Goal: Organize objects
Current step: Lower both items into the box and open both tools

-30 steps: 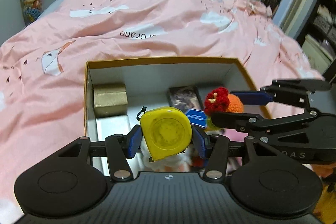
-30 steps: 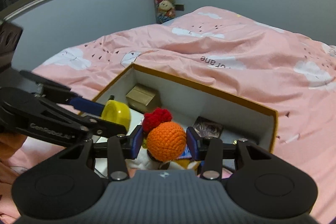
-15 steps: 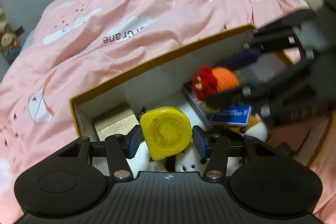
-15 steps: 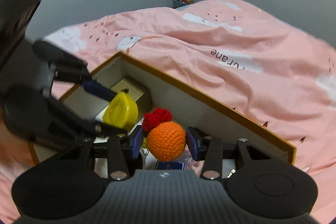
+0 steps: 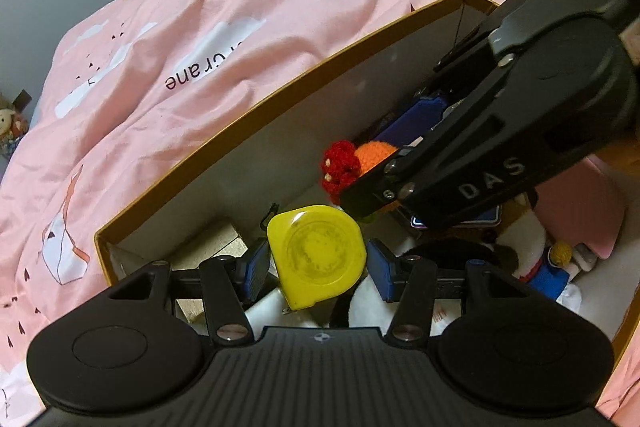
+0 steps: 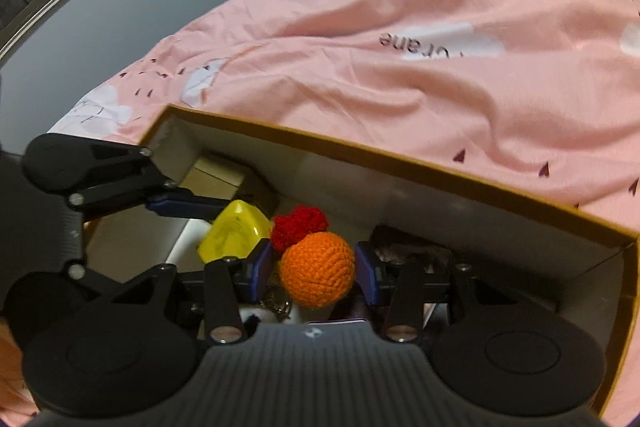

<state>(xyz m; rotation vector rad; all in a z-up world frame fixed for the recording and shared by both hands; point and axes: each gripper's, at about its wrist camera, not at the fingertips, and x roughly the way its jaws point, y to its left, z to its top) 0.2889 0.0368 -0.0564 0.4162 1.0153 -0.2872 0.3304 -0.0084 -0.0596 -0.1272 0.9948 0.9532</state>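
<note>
— Objects for the sorting are mostly down in the cardboard box (image 5: pixel 280 103), aren't they? Where does the box sit?

— On the bed, on the pink duvet (image 5: pixel 200 39) with its white cloud print. Seen from the left wrist, its brown rim runs from about eight o'clock up to one o'clock, and the pale inner wall faces the camera.

— What does the left claw (image 5: pixel 316 265) have?

— The yellow tape measure (image 5: pixel 316 259). It sits flat-face to the camera between the two blue pads, which press its sides, so the jaws stand fairly wide, pinched on it. It hangs above the box interior, near the left end.

— And the right claw (image 6: pixel 316 269)?

— It grips the orange crochet ball (image 6: pixel 318 269), with a red crochet tuft (image 6: pixel 298 227) at the ball's eleven o'clock. The pads hold the ball at three and nine o'clock, at a narrower gap than the other claw's. In the left-wrist view that claw comes in from two o'clock, its black frame crossing over the box.

— How close are the two held things?

— Near each other, inside the box outline; whether they touch cannot be told. From the right wrist the tape measure shows at the ball's ten o'clock.

— Anything already in the box?

— A small tan carton (image 6: pixel 218 177) in the far left corner, a dark blue card (image 5: pixel 480 217) partly hidden under the right claw, and a white and black plush toy (image 5: pixel 516 239) at four o'clock in the left view.
</note>
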